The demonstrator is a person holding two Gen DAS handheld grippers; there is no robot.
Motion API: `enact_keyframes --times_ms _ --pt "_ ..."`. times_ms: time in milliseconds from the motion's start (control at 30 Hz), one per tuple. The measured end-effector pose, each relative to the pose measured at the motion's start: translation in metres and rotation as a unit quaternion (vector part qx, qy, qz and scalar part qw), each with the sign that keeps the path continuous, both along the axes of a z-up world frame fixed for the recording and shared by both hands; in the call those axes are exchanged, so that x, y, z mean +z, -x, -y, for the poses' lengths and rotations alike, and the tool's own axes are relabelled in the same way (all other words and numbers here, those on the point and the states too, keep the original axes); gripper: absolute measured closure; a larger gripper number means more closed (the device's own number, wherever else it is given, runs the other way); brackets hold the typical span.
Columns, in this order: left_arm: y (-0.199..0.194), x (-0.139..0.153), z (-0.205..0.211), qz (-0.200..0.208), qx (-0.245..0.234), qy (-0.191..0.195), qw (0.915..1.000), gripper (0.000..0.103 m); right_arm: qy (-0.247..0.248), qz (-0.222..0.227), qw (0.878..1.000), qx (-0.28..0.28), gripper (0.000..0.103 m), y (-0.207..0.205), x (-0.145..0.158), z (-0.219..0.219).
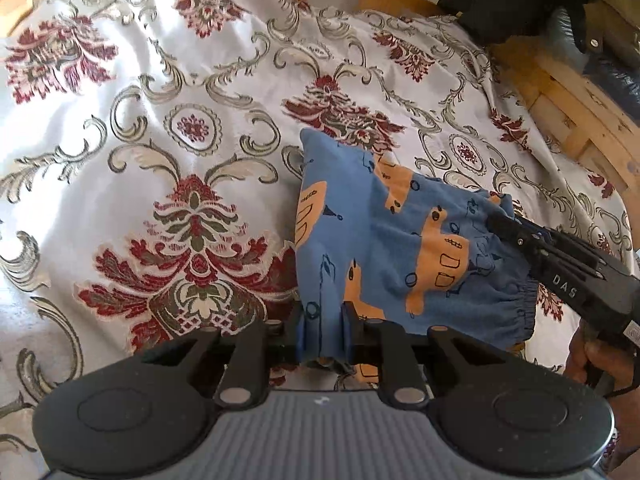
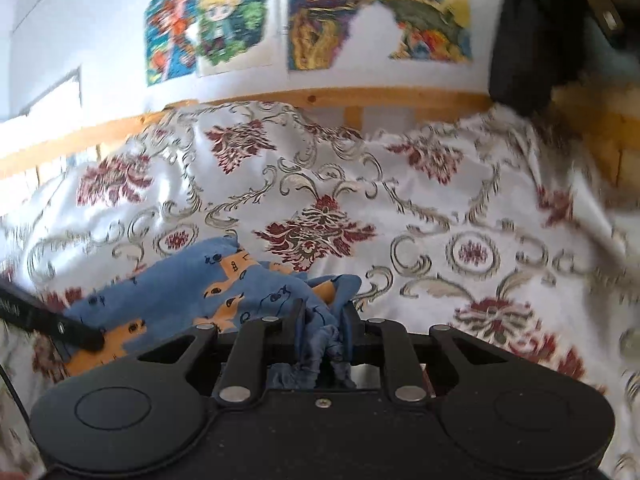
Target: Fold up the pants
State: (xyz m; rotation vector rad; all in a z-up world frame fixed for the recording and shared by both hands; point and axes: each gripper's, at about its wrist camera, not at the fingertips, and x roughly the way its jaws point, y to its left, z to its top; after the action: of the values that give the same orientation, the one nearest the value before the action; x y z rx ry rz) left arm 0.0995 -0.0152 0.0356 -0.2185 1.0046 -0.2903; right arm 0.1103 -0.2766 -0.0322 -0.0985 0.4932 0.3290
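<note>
While both grippers pinch the blue pants (image 1: 384,240), the cloth hangs stretched between them, a little above the bed cover (image 1: 160,120). The left gripper (image 1: 324,336) has its jaws pressed together on one edge of the fabric, at 6 o'clock in its own view. From there the pants run toward 2 o'clock, where the right gripper (image 1: 500,220) is closed on the gathered waistband. In the right wrist view the right gripper (image 2: 324,336) holds bunched cloth, and the rest lies toward 9 o'clock. I judge that the next fold turns on this long axis; both hands are equally near.
</note>
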Motion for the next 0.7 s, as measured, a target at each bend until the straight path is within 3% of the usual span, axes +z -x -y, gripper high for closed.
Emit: enact_keyframes --times_ms 233,400,700 --pt "0.007 0.012 0.003 0.038 -0.005 0.005 0.9993 0.085 0.088 0.069 0.994 0.018 0.085 0.014 0.003 -0.019" --pt "0.001 0.019 0.004 0.064 -0.013 0.015 0.9977 0.085 0.11 0.091 0.99 0.021 0.085 0.011 0.007 -0.02" --pt "-0.007 0.026 0.0 0.075 -0.033 0.028 0.9963 0.086 0.133 0.119 0.984 0.027 0.085 0.004 0.019 -0.026"
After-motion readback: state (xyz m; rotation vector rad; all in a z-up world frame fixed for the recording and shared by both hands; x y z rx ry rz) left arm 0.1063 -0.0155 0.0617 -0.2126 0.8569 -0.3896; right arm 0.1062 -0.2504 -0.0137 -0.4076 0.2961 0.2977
